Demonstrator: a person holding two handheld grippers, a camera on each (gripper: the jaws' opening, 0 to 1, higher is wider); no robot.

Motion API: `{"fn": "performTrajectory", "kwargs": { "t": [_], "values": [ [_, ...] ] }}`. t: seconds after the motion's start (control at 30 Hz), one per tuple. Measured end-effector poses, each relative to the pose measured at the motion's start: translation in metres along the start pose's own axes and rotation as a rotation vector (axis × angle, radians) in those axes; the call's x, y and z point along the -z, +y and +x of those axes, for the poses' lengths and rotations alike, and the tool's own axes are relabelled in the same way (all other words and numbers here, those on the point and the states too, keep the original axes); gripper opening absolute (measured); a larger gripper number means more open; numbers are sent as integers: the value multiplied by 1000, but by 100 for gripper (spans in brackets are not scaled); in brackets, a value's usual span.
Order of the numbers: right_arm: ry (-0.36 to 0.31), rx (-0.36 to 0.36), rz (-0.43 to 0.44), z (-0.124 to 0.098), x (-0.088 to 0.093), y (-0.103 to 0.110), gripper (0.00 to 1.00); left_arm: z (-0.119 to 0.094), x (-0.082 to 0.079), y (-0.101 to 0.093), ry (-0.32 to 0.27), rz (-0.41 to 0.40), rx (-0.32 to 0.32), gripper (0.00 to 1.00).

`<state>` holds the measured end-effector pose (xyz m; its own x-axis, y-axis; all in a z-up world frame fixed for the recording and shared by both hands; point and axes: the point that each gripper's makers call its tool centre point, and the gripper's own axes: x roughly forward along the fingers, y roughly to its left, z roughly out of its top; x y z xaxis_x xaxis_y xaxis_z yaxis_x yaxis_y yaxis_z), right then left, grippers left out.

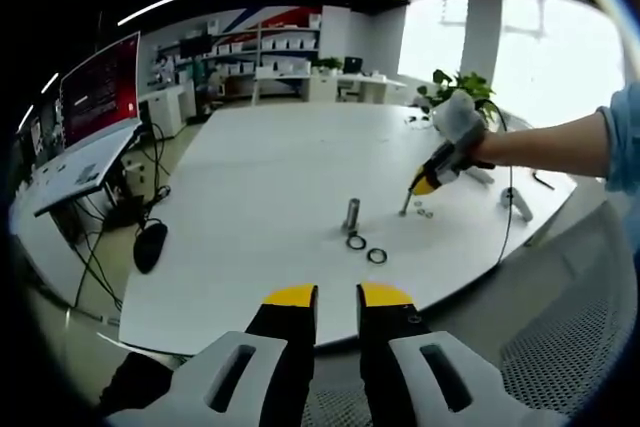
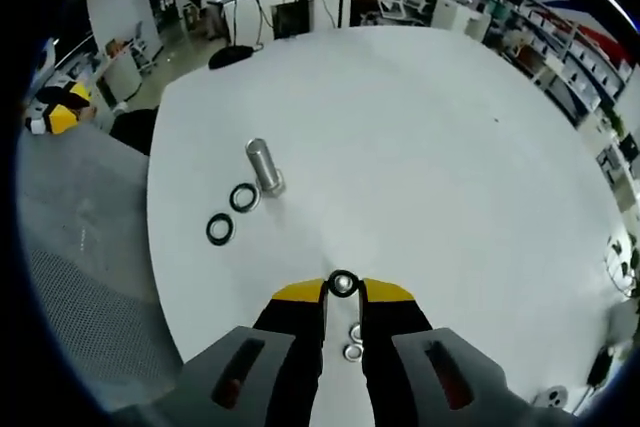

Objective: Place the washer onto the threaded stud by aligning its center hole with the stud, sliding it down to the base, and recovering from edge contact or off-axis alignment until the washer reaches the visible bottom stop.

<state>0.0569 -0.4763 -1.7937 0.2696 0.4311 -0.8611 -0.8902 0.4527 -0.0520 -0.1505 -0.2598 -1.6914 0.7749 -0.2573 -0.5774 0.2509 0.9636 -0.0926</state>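
At the right hand-held gripper (image 2: 343,287), a washer (image 2: 343,283) is pinched just above the table (image 2: 420,147), well apart from the stud (image 2: 264,165). Carrying and hole alignment are next. The left hand-held gripper (image 1: 337,297) is held slightly open, empty.

Left gripper view faces the counter (image 1: 250,187) from off its edge; right gripper view hangs over it; both share the stud (image 1: 352,214) (image 2: 264,165).

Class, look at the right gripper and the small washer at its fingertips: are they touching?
Touching. In the right gripper view, the washer sits pinched between the yellow tips of the right gripper, no gap either side.
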Motion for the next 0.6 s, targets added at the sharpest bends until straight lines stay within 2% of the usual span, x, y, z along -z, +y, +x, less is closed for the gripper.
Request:
{"fn": "performTrajectory", "kwargs": {
  "t": [0.6],
  "values": [
    [48, -17, -9, 13, 9, 6, 14, 0, 0, 1, -1, -2, -3, 13]
  ]
}}
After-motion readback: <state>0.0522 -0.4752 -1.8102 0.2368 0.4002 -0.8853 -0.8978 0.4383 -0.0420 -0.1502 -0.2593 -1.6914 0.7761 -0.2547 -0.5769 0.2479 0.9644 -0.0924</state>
